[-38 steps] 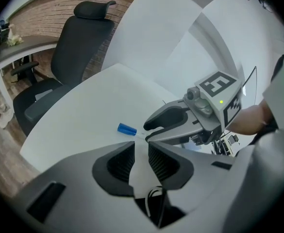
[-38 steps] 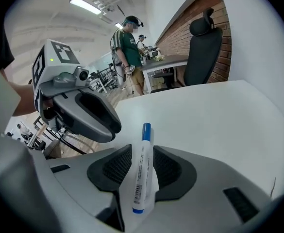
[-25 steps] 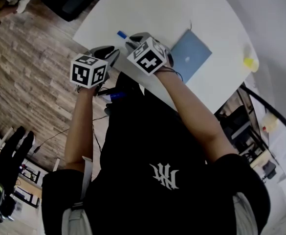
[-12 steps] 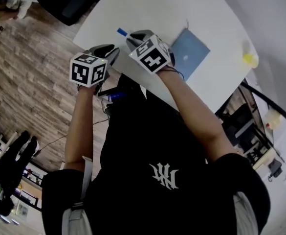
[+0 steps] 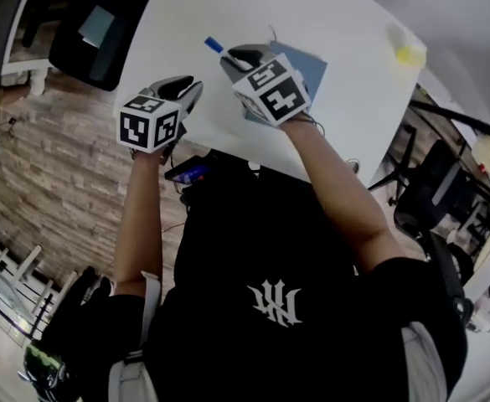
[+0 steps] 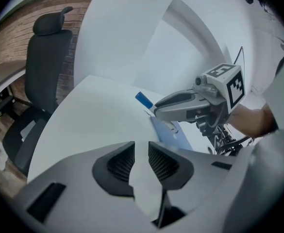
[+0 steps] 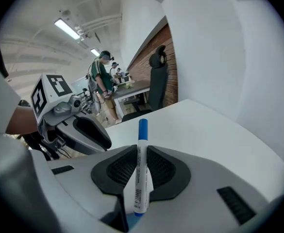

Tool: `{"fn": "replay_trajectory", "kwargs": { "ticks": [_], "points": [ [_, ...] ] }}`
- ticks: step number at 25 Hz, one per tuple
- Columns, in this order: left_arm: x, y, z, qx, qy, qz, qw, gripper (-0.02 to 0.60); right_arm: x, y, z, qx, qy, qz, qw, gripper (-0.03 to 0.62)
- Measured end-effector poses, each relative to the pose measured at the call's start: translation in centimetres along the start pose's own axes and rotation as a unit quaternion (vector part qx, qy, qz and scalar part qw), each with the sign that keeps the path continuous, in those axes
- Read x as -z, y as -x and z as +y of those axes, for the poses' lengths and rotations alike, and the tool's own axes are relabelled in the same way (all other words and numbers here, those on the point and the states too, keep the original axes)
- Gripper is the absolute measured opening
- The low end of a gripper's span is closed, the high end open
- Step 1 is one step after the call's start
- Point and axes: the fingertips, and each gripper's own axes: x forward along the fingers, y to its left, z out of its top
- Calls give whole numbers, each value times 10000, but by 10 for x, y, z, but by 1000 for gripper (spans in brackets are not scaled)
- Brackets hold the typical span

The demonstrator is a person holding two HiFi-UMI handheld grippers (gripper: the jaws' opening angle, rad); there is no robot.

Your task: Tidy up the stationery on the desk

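A white marker (image 7: 142,178) with a blue cap stands upright between the pads of my right gripper (image 7: 142,152), which is shut on it. In the head view that right gripper (image 5: 232,54) hovers over the white desk (image 5: 345,115), the marker's cap (image 5: 214,44) poking out past it. A blue notebook (image 5: 312,61) lies on the desk, partly hidden behind that gripper. My left gripper (image 5: 190,86) is at the desk's near edge. Its jaws (image 6: 142,147) stand close together with only a thin slit and nothing between them. From there I see the marker (image 6: 142,100) above the notebook (image 6: 168,132).
A black office chair (image 5: 102,23) stands beyond the desk's far left side. A small yellow object (image 5: 410,54) sits near the desk's far right corner. Another chair (image 5: 420,208) is on the right. People (image 7: 103,79) stand at a distant table.
My right gripper with the marker has moved a little farther over the desk and now covers part of the notebook. The left gripper has hardly moved.
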Motion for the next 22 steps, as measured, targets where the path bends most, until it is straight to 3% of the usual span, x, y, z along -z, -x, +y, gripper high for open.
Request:
{"fn": "replay_trajectory", "kwargs": {
  "ticks": [10, 22],
  "points": [
    [-37, -56, -62, 528, -820, 396, 9944, 87, 48, 99, -91, 1030, -1146, -566, 9864, 86],
    [-37, -116, -116, 1186, -1524, 1046, 9756, 87, 152, 166, -135, 1967, -2575, -631, 9439, 86]
  ]
}}
